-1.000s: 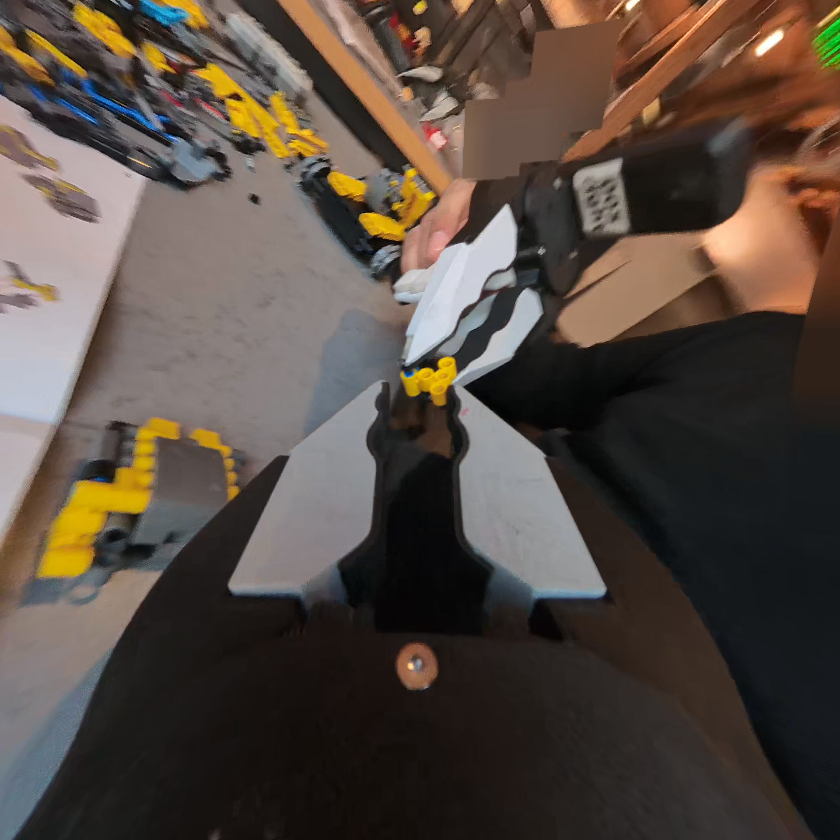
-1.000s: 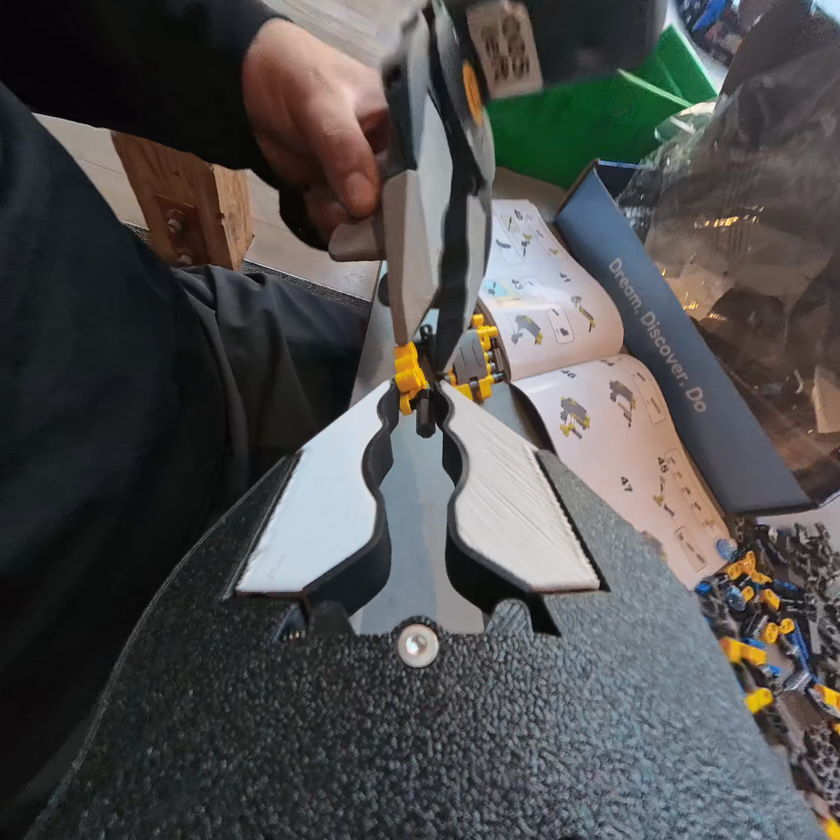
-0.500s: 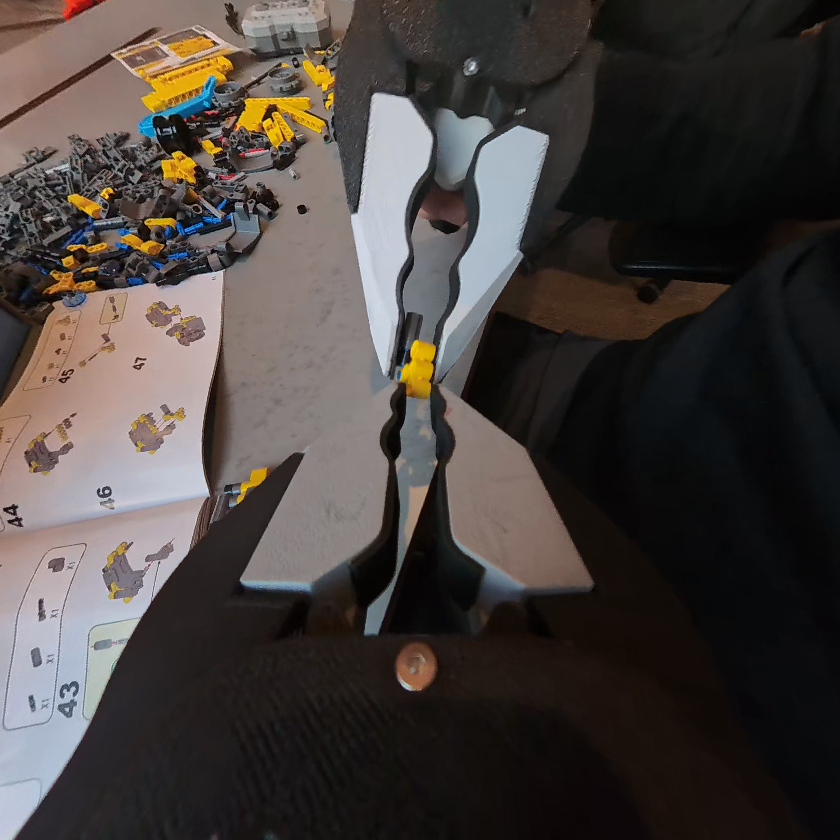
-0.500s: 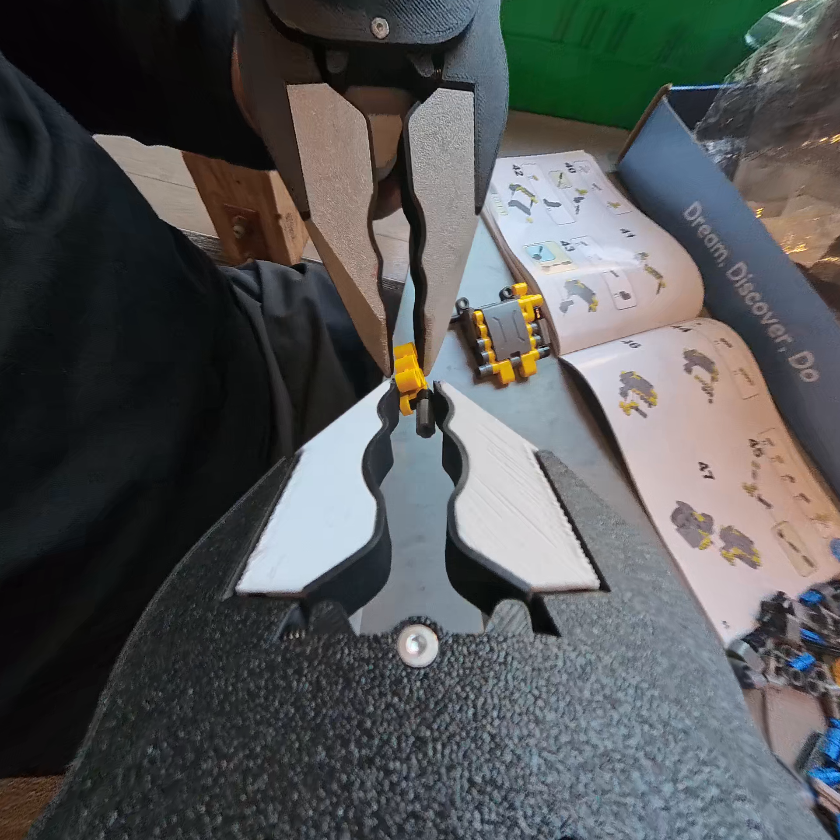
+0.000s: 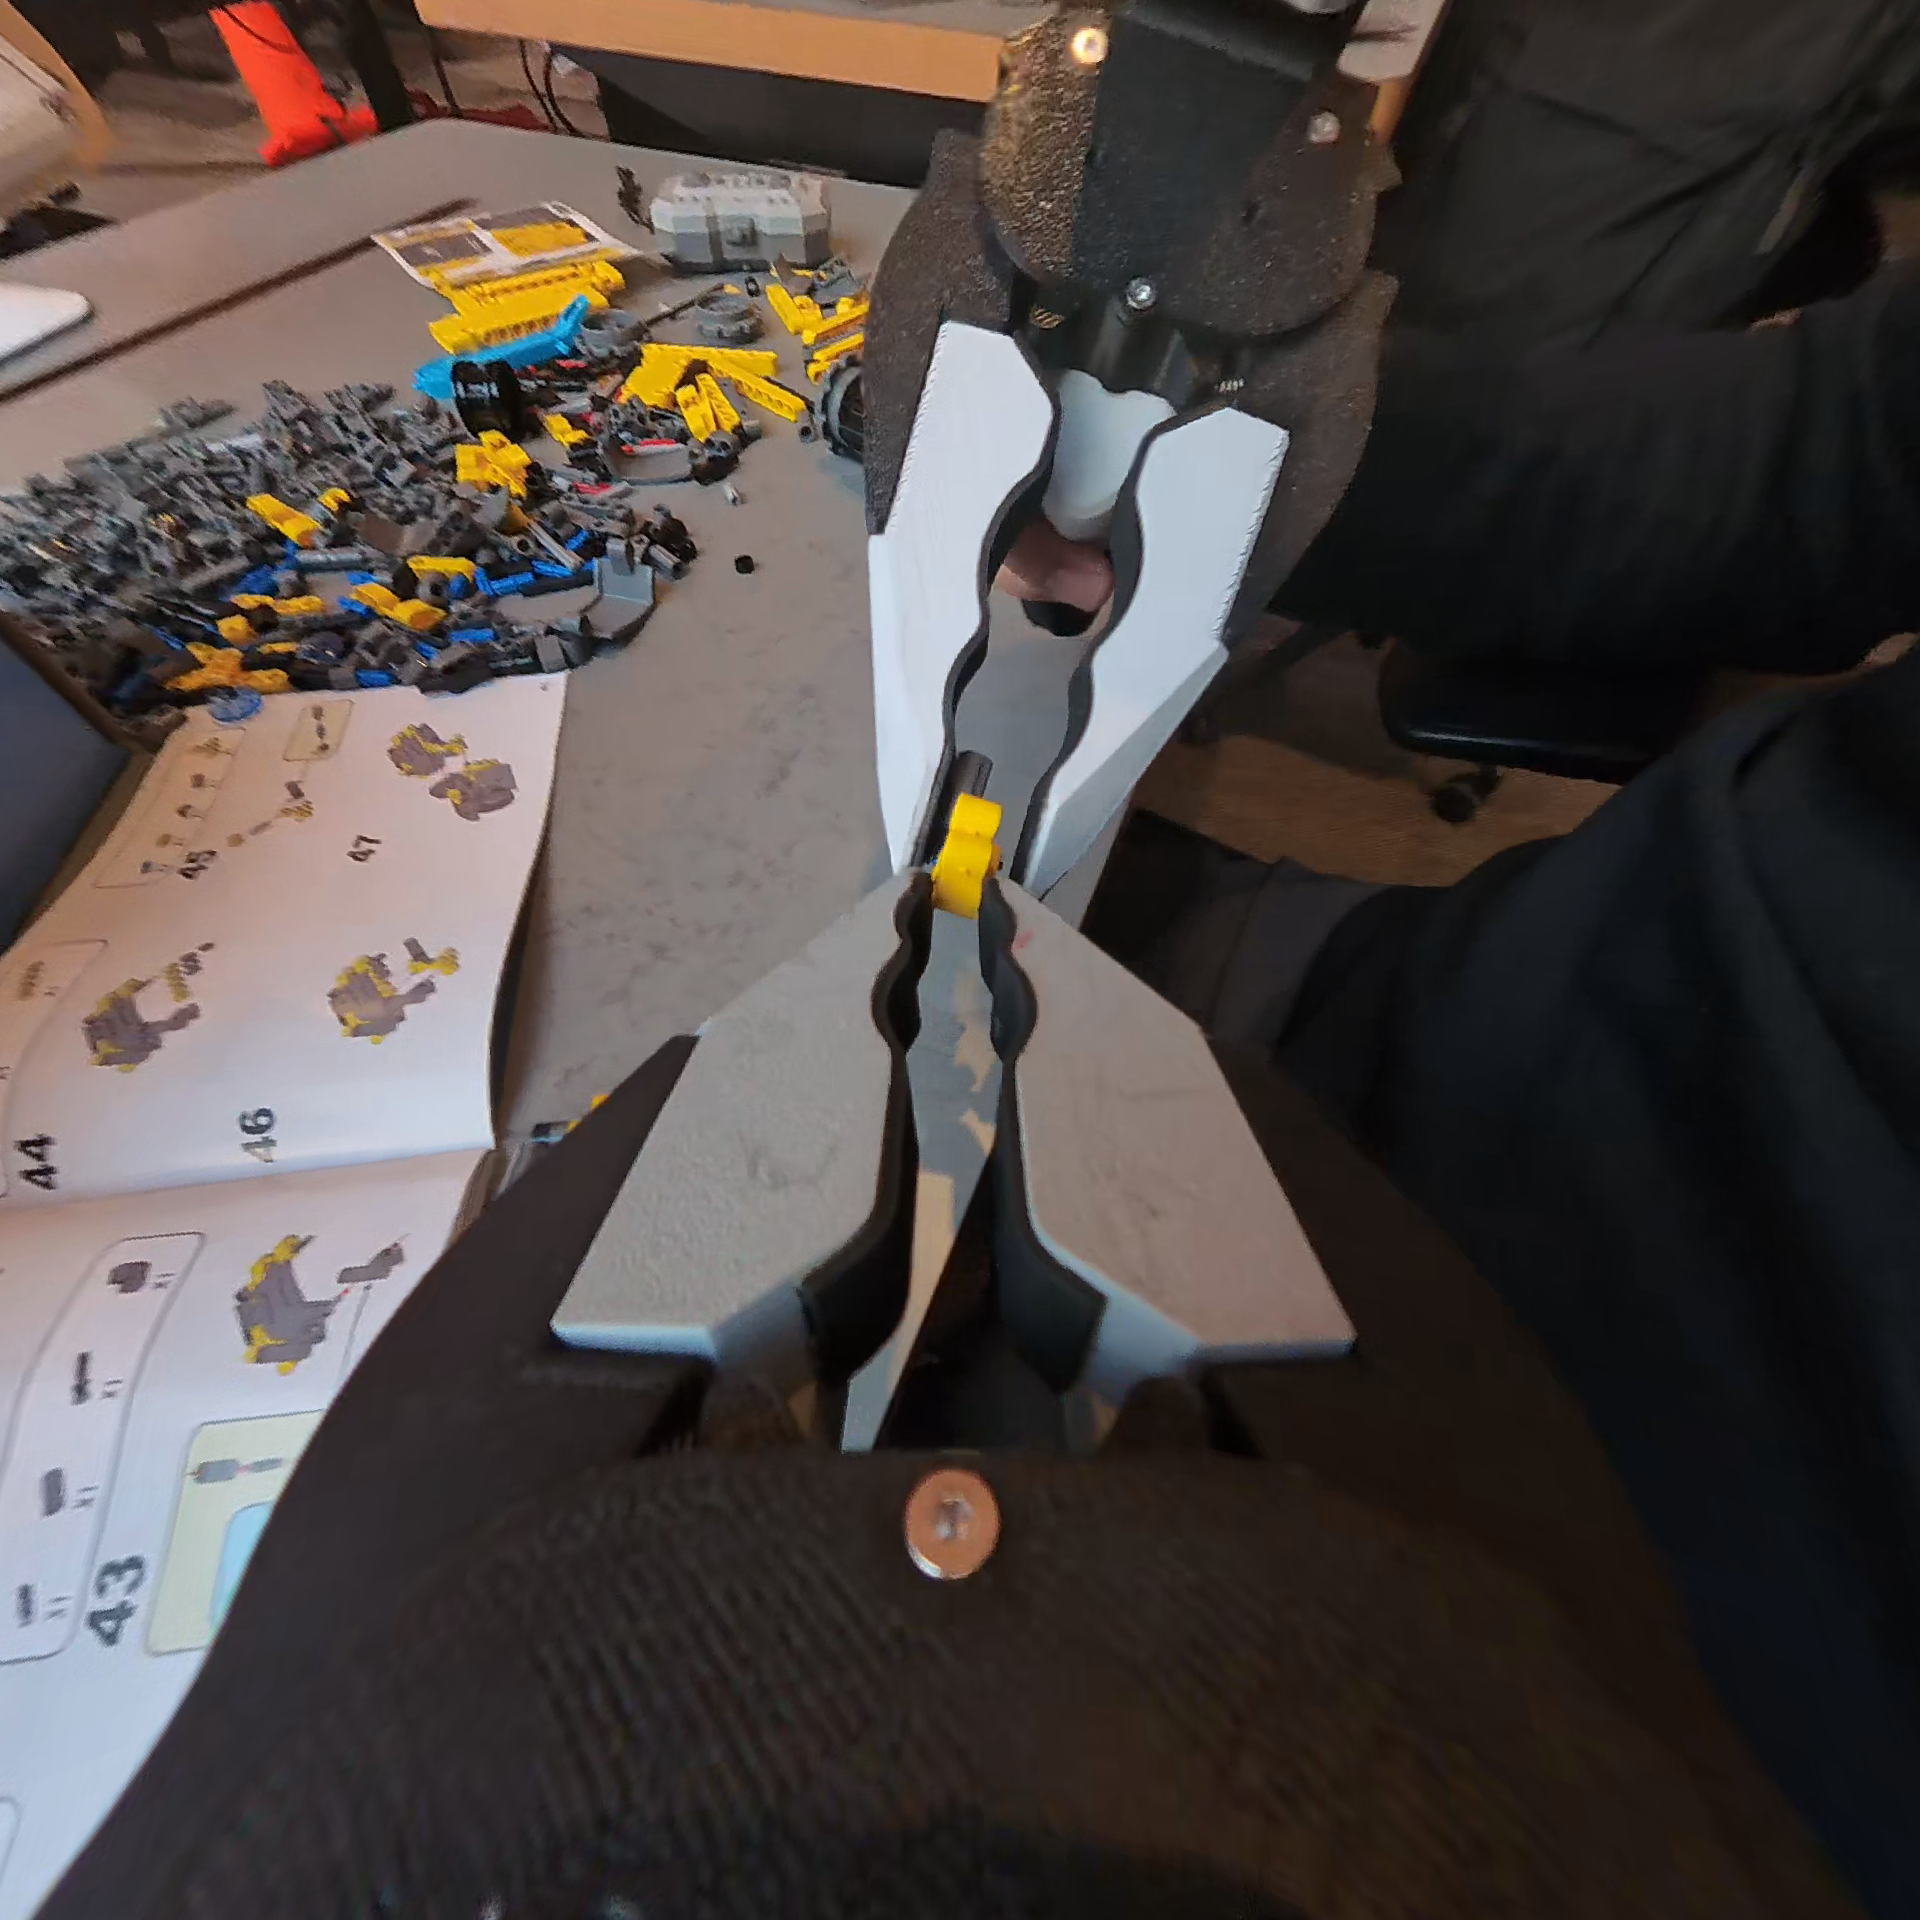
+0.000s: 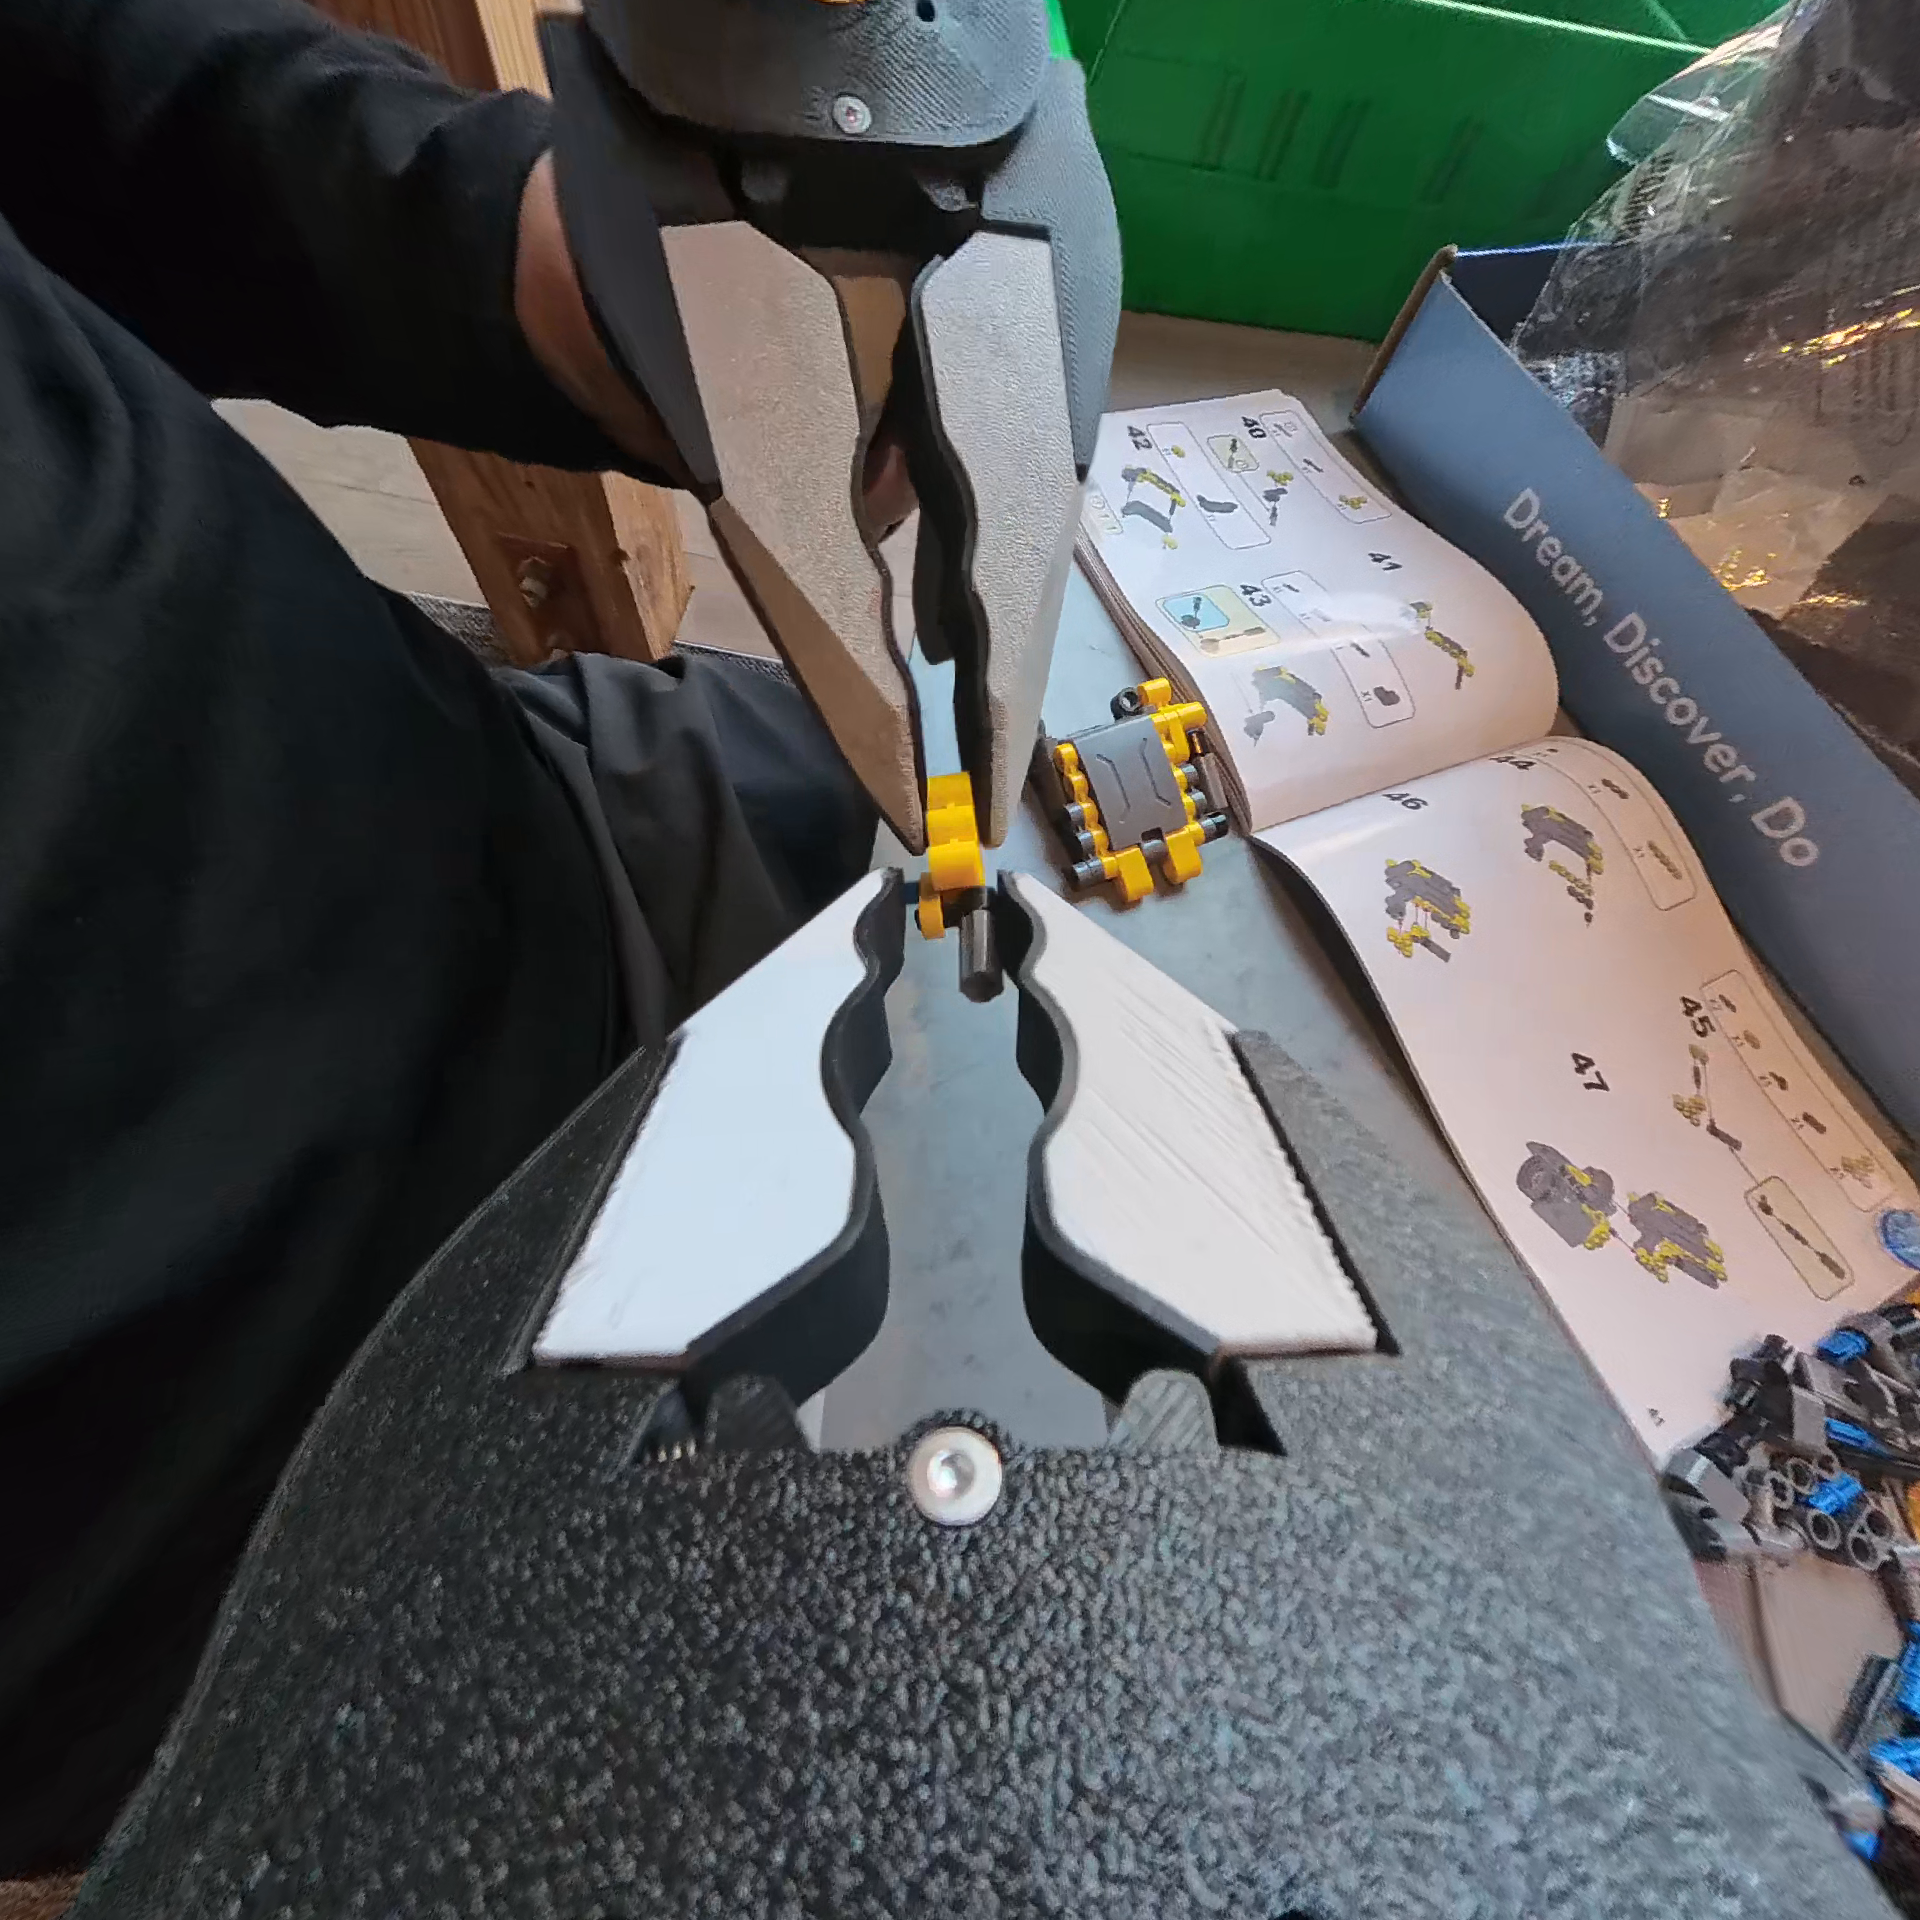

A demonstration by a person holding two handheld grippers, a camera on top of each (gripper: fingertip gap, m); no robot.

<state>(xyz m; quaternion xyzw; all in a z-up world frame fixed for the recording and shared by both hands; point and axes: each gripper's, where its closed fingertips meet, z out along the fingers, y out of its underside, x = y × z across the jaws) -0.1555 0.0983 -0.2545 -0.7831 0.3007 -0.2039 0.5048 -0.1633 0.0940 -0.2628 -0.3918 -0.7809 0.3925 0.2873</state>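
My left gripper is shut on a small yellow connector at its fingertips. In the right wrist view the left gripper comes down from above, pinching the connector. My right gripper meets it tip to tip and is closed around the lower end of the same piece, where a short black pin sticks out toward the camera. In the left wrist view the right gripper points down from the top with the pin between its fingers. Both are held above the grey table's near edge.
An open instruction booklet lies on the table, also seen in the left wrist view. A small yellow and grey sub-assembly sits beside it. A pile of loose pieces, a grey block and a blue box are farther off. My two grippers' fingertips are within a few centimetres of each other.
Over the last second the left gripper swung round to meet the right one head on, tip to tip. Both stayed on the yellow piece. Little moved in the last half second.
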